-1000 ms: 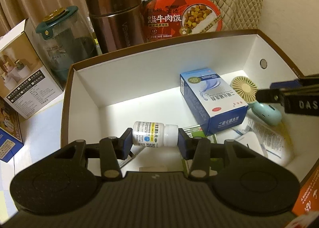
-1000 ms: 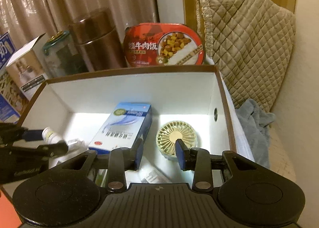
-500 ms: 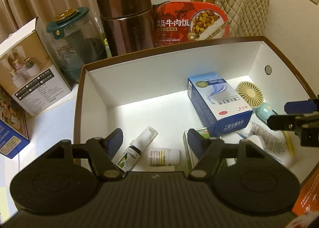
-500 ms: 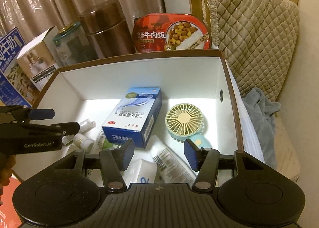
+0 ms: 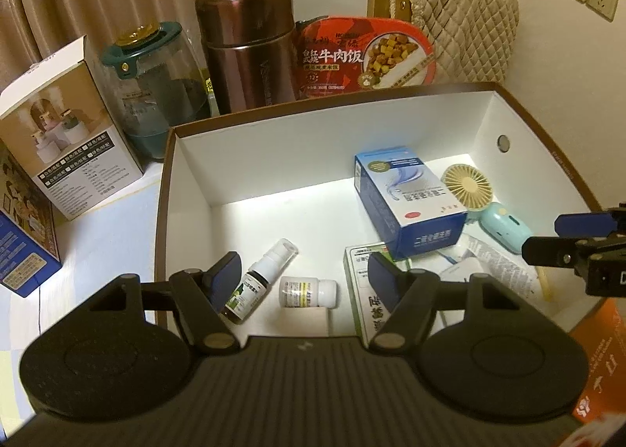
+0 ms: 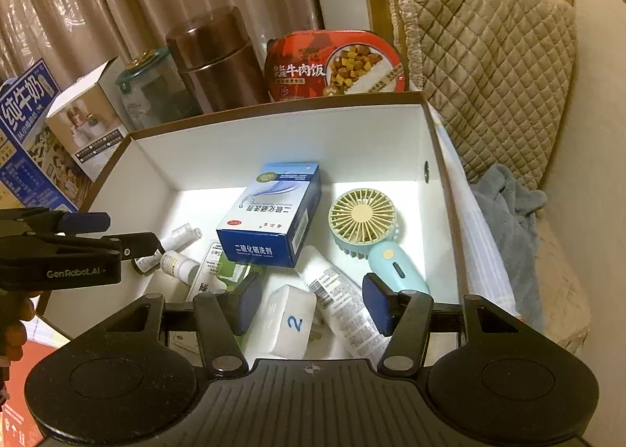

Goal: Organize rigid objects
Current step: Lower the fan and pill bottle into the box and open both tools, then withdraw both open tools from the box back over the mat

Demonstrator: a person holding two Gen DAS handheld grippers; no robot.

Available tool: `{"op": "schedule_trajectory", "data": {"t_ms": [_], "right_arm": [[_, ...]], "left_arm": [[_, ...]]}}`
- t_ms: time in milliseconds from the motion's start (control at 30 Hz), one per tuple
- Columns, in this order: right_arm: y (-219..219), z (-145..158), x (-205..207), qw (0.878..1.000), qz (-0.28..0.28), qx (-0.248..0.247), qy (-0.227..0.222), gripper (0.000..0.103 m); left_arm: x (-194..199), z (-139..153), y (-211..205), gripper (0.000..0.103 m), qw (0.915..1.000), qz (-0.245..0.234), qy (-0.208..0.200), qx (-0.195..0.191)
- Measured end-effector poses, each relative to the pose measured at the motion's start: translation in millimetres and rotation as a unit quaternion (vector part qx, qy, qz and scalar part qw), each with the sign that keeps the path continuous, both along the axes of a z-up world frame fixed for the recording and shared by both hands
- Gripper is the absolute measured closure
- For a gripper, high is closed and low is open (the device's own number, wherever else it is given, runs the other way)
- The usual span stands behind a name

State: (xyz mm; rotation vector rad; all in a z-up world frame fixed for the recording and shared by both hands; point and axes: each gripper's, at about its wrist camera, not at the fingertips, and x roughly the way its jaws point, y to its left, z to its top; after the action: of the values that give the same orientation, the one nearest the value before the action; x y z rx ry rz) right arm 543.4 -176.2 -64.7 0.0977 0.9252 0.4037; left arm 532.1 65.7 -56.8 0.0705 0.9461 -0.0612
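Along the box's left wall (image 5: 184, 188), bare floor stays open behind the spray bottle (image 5: 258, 282).

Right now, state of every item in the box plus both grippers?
left gripper: open, empty
right gripper: open, empty
pill bottle: on its side, capped
spray bottle: lying down, capped
blue carton: closed, lying flat
handheld fan: lying flat
white tube: lying down, partly under the blue carton
storage box: open top
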Motion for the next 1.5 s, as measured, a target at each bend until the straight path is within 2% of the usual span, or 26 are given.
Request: {"op": "schedule_trajectory", "data": {"t_ms": [133, 233, 367, 633, 933, 1300, 1500], "right_arm": [[-4.2, 10.1, -10.2, 1.000, -0.009, 0.008, -0.007, 0.048], [-2.7, 19.6, -22.9, 1.000, -0.018, -0.009, -0.024, 0.048], [-0.3, 27.1, -43.6, 0.999, 0.001, -0.020, -0.042, 0.047], [-1.7, 35.9, -77.0, 0.999, 0.012, 0.021, -0.031, 0.046], [-0.1, 42.7, -112.5, 0.998, 0.022, 0.043, -0.026, 0.046], [12.2, 32.7, -163.1, 0.999, 0.047, 0.025, -0.011, 0.046], [15.5, 14.6, -182.4, 0.997, 0.058, 0.039, 0.022, 0.046]], "left_arm": [[-11.8, 11.1, 1.3, 0.035, 0.9999, -0.001, -0.008, -0.011], [-23.8, 20.7, 4.0, 0.035, 0.9998, 0.001, -0.016, -0.014], [-43.2, 31.6, 8.4, 0.035, 0.9997, 0.007, -0.021, -0.009], [-87.5, 48.8, 17.1, 0.035, 0.9993, 0.018, -0.024, -0.021], [-139.5, 63.0, 25.7, 0.035, 0.9981, 0.034, -0.033, -0.040], [-199.5, 53.9, 21.8, 0.035, 0.9969, 0.049, -0.013, -0.059], [-224.3, 34.5, 19.6, 0.035, 0.9962, 0.060, 0.012, -0.062]]}}
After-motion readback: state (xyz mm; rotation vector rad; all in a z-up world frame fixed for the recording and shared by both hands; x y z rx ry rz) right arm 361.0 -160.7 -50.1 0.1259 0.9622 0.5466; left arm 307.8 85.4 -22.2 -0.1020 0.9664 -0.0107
